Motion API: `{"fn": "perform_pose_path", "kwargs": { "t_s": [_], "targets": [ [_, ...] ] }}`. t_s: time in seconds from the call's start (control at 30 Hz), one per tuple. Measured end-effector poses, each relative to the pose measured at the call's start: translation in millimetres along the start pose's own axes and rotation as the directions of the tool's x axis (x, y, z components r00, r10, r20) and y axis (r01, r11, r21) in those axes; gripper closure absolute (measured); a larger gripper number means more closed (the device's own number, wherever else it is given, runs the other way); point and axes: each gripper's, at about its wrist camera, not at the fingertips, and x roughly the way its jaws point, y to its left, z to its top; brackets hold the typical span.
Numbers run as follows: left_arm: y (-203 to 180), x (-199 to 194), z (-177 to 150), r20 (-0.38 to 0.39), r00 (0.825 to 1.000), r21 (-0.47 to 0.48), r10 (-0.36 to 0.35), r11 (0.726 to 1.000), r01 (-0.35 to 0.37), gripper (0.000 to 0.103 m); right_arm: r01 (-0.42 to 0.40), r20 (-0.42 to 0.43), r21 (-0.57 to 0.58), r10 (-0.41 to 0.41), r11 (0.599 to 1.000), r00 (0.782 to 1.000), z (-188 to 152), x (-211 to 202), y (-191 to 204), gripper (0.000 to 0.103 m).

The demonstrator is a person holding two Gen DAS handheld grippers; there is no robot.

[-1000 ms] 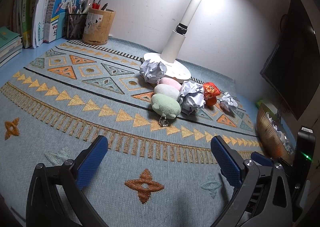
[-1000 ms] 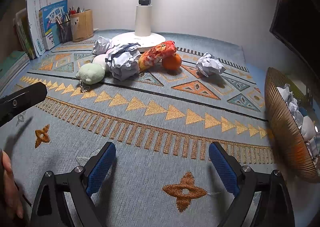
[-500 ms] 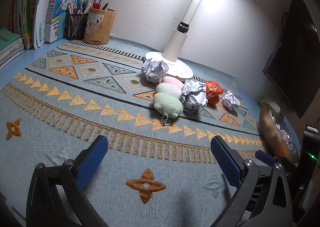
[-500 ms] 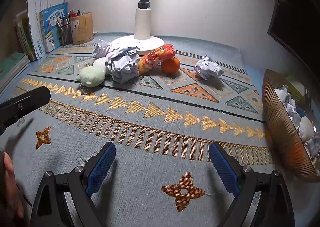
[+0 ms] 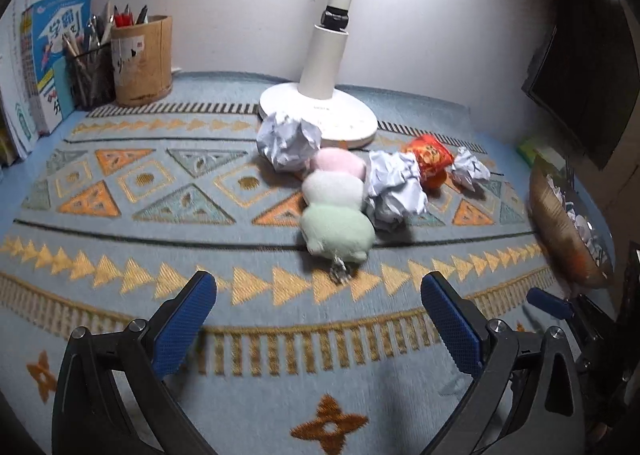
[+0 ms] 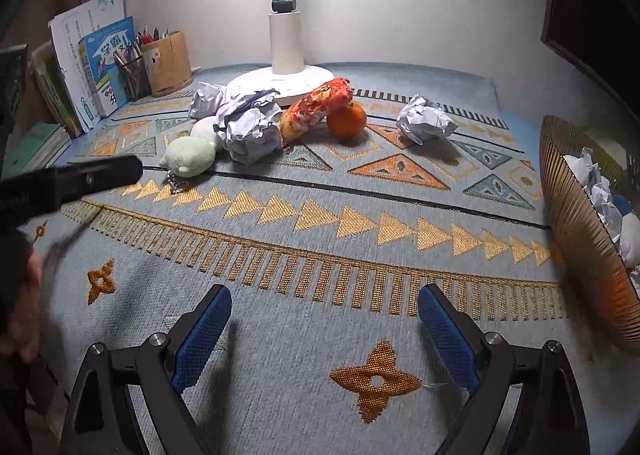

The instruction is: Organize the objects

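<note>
A plush keychain of green, white and pink balls [image 5: 335, 207] lies on the patterned mat, its metal chain [image 5: 339, 274] towards me. Crumpled paper balls [image 5: 288, 141] [image 5: 394, 185] sit beside it, and a third paper ball [image 6: 425, 119] lies apart to the right. A red snack packet [image 6: 316, 110] leans on an orange [image 6: 346, 119]. My left gripper [image 5: 318, 305] is open and empty, just short of the plush. My right gripper [image 6: 324, 321] is open and empty over bare mat. The left gripper also shows in the right wrist view [image 6: 72, 185].
A brown ribbed bowl [image 6: 580, 223] with crumpled paper stands at the right edge. A white lamp base [image 5: 320, 115] is behind the pile. A pen cup [image 5: 142, 59] and books [image 5: 48, 55] stand at the back left. A dark monitor [image 5: 588, 55] hangs at right.
My left gripper has moved forward towards the plush, which now looms larger and more central. My right gripper has shifted slightly back. Both stay open.
</note>
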Motion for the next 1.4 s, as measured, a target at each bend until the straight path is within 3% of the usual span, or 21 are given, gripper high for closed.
{"fn": "perform_pose_path", "kwargs": {
  "t_s": [0.07,0.17,0.3,0.4,0.47,0.5,0.53,0.63,0.7,0.8,0.9,1.07,1.13,1.23,1.4],
  "targets": [
    [14.0,6.6,17.8,0.031,0.999,-0.017,-0.015,1.0,0.015,0.001,0.007,-0.004,0.005,-0.007,1.0,1.0,0.4,0.8,-0.8,0.009],
    [39.4,29.6,43.0,0.047,0.997,-0.122,-0.068,0.99,0.073,0.001,0.003,-0.025,-0.015,-0.004,1.0,1.0,0.9,4.4,2.4,0.009],
    [55.5,74.4,65.5,0.004,0.993,-0.238,-0.12,0.964,0.117,0.001,-0.091,-0.073,0.01,0.091,0.996,0.993,10.8,14.1,-2.1,0.009],
    [53.4,100.6,74.3,-0.039,0.99,-0.236,-0.133,0.964,0.12,0.015,-0.197,-0.083,0.099,0.205,0.975,0.975,39.5,23.1,-9.4,0.009],
    [53.5,100.6,74.7,-0.009,0.993,-0.233,-0.12,0.966,0.115,0.027,-0.266,-0.062,0.173,0.28,0.948,0.958,60.5,32.7,-11.3,0.009],
    [53.5,99.7,74.4,0.001,0.99,-0.23,-0.144,0.963,0.14,0.042,-0.305,-0.052,0.21,0.322,0.929,0.945,70.0,39.8,-10.7,0.009],
    [53.1,98.3,72.5,0.009,0.987,-0.222,-0.161,0.962,0.159,0.05,-0.339,-0.041,0.246,0.359,0.908,0.932,78.5,48.0,-9.1,0.009],
    [52.3,87.4,65.4,0.035,0.993,-0.206,-0.115,0.971,0.12,0.052,-0.387,-0.018,0.31,0.413,0.868,0.911,96.8,72.3,1.6,0.01],
    [54.2,79.6,61.8,0.06,0.991,-0.207,-0.116,0.97,0.126,0.052,-0.396,-0.007,0.339,0.423,0.853,0.906,103.7,86.1,7.4,0.022],
    [56.1,71.5,62.0,0.095,0.99,-0.208,-0.107,0.97,0.125,0.052,-0.375,0.005,0.344,0.398,0.861,0.918,110.2,98.7,14.7,0.042],
    [56.7,73.0,64.9,0.098,0.991,-0.206,-0.094,0.972,0.113,0.052,-0.387,0.032,0.314,0.398,0.867,0.917,110.2,95.6,15.7,0.054],
    [47.0,59.0,56.4,0.106,0.993,-0.187,-0.053,0.98,0.073,0.052,-0.438,0.047,0.31,0.446,0.844,0.894,84.7,52.0,-3.6,0.054],
    [37.3,43.3,42.6,0.103,0.992,-0.188,-0.072,0.978,0.091,0.052,-0.431,0.046,0.246,0.434,0.868,0.9,64.9,24.6,-11.7,0.053],
    [18.4,6.6,8.7,0.115,0.991,-0.182,-0.074,0.979,0.094,0.052,-0.376,0.02,0.163,0.378,0.912,0.926,30.5,-5.6,-22.6,0.053],
    [-1.6,-34.6,-39.3,0.152,0.988,-0.191,-0.016,0.981,0.045,0.052,-0.238,0.01,0.059,0.238,0.969,0.971,-5.5,-20.7,-27.7,0.049]
  ]
}}
